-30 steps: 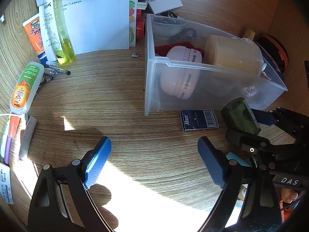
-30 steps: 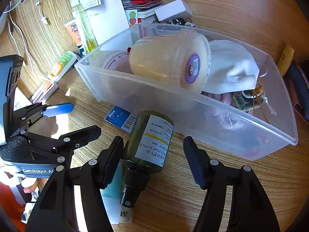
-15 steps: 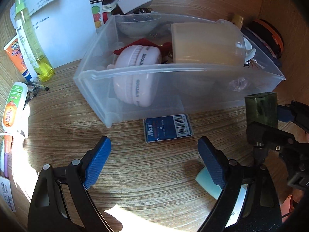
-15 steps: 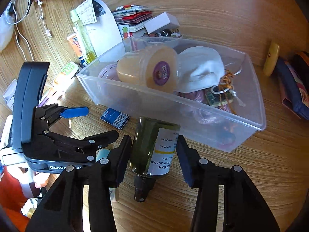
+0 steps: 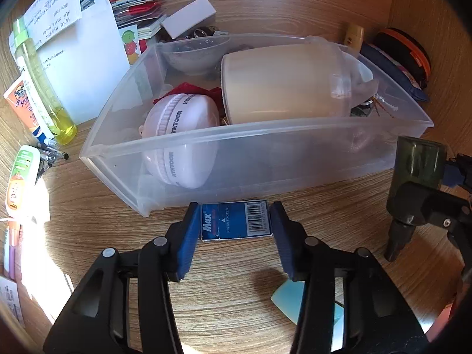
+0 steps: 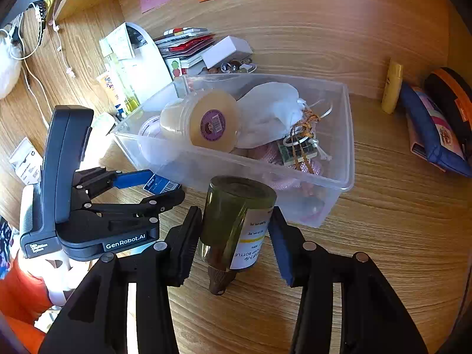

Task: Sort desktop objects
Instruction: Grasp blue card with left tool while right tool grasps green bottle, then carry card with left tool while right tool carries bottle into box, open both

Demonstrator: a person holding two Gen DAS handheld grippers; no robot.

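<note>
A small blue Max box (image 5: 236,221) lies on the wooden desk against the front wall of the clear plastic bin (image 5: 236,131). My left gripper (image 5: 234,209) is closing, and its blue pads touch both short ends of the box. In the right wrist view the left gripper (image 6: 163,184) sits low at the bin's near corner. My right gripper (image 6: 236,215) is shut on a dark green pump bottle (image 6: 230,206) with a white label. The bottle is held tilted above the desk just in front of the bin (image 6: 348,135). The bin holds a cream jar, a pink round case and a white pouch.
A yellow-green bottle (image 5: 44,88), tubes, pens and papers (image 5: 88,59) crowd the desk left of the bin. A blue pencil case (image 6: 433,135) and a yellow tube (image 6: 391,88) lie to its right. A pale blue item (image 5: 292,298) lies under my left gripper.
The left gripper moved right to the blue box and its jaws came in from wide apart onto it. The right gripper tightened on the green bottle and raised it off the desk.
</note>
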